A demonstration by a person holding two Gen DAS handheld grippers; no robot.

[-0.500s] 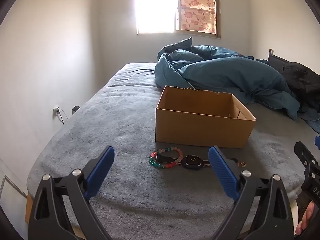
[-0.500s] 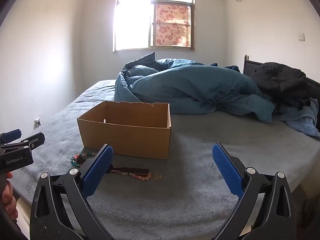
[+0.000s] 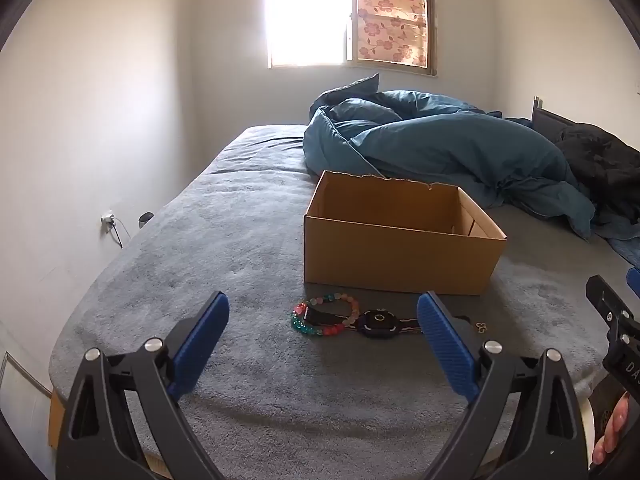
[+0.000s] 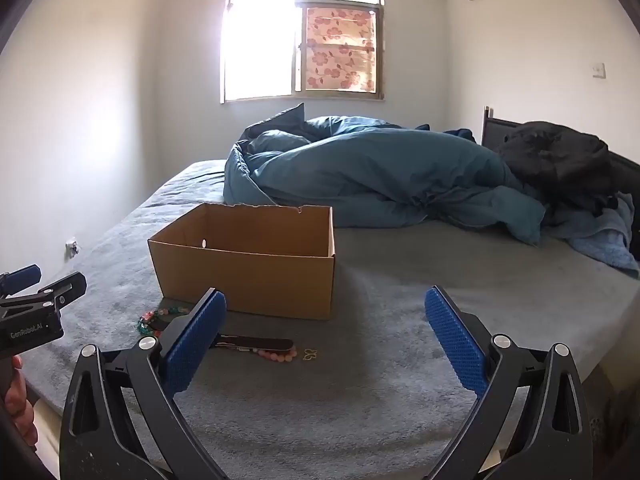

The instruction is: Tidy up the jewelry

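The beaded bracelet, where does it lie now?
In the left wrist view the beaded bracelet lies on the grey bedspread, just in front of the cardboard box near its left corner, touching the black watch on its right.

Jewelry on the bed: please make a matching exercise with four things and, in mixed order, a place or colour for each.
1. beaded bracelet
2. cardboard box
3. duvet
4. gold charm

a. teal, bunched behind the box
b. open top, behind the jewelry
c. multicoloured, left end of the jewelry row
d. small, right end of the row

Pairs: 1-c, 2-b, 3-a, 4-d
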